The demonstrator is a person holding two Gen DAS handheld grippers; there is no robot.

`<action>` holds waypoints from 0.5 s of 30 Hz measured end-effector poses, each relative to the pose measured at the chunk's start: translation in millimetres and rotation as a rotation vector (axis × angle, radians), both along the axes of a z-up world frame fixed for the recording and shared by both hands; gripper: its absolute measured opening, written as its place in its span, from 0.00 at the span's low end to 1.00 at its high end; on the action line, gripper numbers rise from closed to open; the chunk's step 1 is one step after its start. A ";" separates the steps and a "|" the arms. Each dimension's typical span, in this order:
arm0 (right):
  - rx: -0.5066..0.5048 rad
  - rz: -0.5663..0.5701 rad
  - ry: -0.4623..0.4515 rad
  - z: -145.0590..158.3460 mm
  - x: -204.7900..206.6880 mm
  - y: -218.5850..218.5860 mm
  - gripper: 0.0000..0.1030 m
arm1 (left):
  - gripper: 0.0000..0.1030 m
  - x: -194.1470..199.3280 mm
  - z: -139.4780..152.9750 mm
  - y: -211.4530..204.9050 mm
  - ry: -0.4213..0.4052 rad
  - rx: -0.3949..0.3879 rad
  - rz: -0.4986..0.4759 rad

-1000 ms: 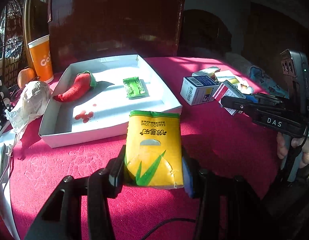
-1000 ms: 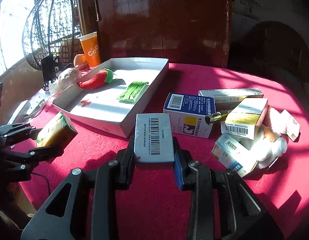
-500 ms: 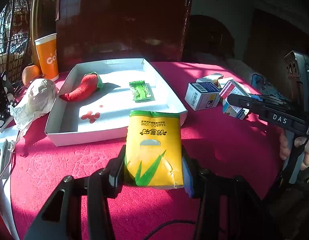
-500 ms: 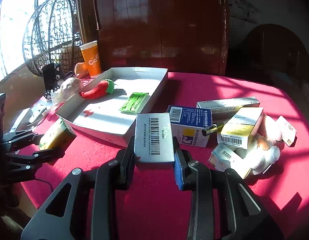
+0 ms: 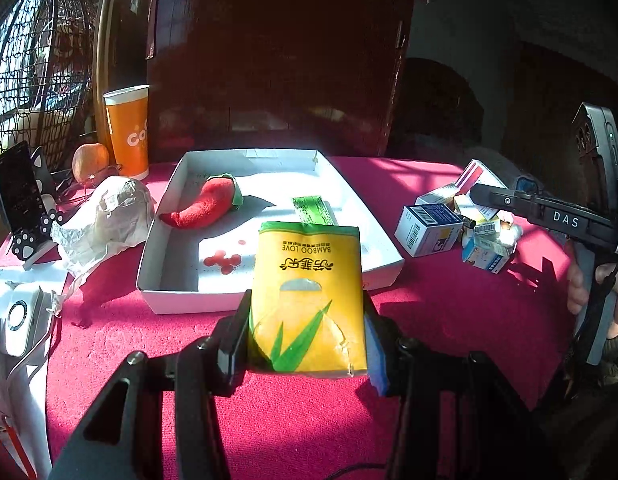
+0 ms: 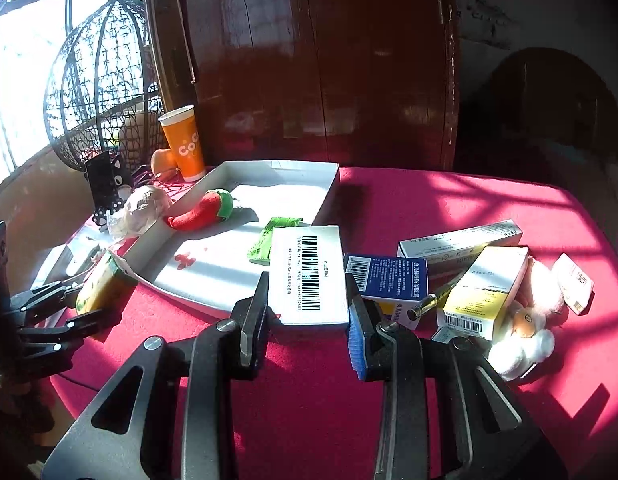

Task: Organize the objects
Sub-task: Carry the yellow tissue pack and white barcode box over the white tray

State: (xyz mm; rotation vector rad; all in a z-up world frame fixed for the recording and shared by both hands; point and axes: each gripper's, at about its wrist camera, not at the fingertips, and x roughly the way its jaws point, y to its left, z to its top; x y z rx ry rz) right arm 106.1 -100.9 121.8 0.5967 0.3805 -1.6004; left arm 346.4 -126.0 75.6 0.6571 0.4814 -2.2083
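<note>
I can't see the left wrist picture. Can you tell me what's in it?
The left gripper holds a yellow tissue pack above a red tablecloth. Behind it sits a white tray with a red plush chili inside.

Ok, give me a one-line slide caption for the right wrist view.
Right gripper holding a white barcoded box above the red tablecloth, white tray ahead.
</note>
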 end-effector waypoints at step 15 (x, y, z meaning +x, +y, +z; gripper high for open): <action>-0.017 0.013 -0.002 16.8 22.4 -33.3 0.31 | 0.46 9.2 35.4 -36.5 0.056 -0.077 -0.001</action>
